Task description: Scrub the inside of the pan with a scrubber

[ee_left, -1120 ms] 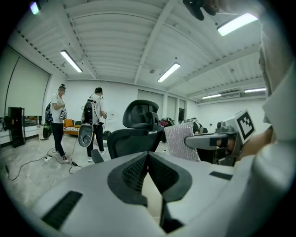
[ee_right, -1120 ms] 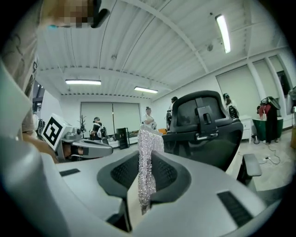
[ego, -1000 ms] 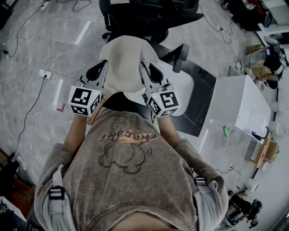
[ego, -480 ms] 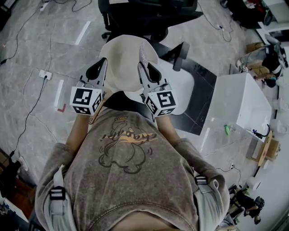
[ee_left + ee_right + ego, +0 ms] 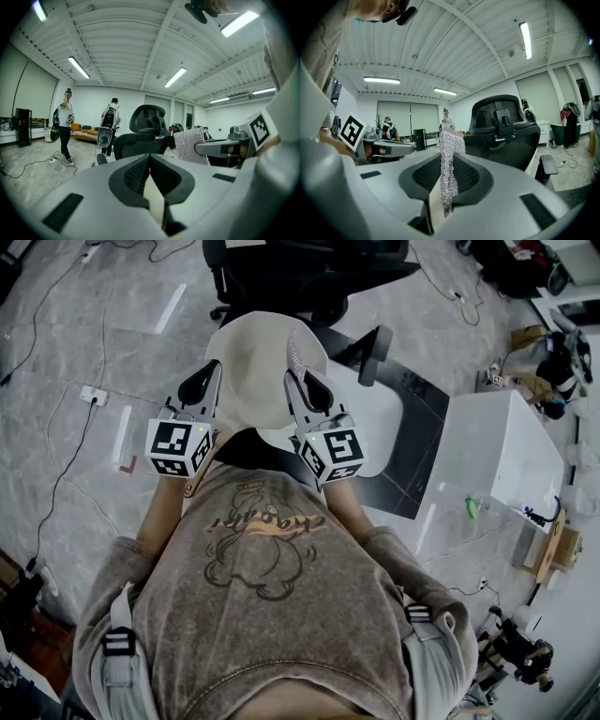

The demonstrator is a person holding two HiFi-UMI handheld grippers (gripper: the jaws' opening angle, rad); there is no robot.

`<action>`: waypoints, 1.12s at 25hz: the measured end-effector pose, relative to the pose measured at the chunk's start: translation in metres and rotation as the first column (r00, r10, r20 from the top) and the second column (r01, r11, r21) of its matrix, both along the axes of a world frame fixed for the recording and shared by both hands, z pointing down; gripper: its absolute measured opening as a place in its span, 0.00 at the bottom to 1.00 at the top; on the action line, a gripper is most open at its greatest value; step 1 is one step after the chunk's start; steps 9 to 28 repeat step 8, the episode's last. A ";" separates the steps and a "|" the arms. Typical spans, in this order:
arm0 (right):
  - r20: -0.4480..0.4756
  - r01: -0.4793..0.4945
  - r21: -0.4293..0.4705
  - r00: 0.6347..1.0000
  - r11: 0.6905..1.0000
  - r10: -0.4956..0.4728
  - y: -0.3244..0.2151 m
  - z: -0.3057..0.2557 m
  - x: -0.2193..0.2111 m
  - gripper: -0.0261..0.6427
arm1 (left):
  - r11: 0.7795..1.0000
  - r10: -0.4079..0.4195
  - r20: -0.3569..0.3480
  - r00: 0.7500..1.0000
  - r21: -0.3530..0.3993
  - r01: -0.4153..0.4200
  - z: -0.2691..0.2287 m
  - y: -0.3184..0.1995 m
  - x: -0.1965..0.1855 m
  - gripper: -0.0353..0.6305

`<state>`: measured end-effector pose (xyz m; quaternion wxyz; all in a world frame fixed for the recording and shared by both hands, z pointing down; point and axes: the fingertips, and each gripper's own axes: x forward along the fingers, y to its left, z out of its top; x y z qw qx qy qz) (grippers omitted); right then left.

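Scrubber (image 5: pixel 450 140) of silvery mesh stands clamped between the jaws of our right gripper (image 5: pixel 448 157) over the right side of the pan (image 5: pixel 253 371), while our left gripper (image 5: pixel 150 157), jaws pressed together and empty, hovers over its left rim.

Person at lower right (image 5: pixel 521 657) drifted rightward; person at right edge (image 5: pixel 555 357) shifted upward (slightly).

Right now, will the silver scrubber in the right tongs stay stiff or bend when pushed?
It will likely bend: the scrubber is a thin glittery mesh, pinched flat by the right tongs. Yet it stands upright above them unsupported, so it is probably light and slightly springy.
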<state>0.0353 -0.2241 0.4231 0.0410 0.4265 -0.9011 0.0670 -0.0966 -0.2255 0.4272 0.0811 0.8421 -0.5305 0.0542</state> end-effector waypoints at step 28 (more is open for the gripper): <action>-0.013 0.016 -0.003 1.000 1.000 -0.016 0.000 0.000 -0.002 0.17 | 1.000 0.006 0.005 1.000 -0.011 -0.006 0.002 -0.002 0.001 0.08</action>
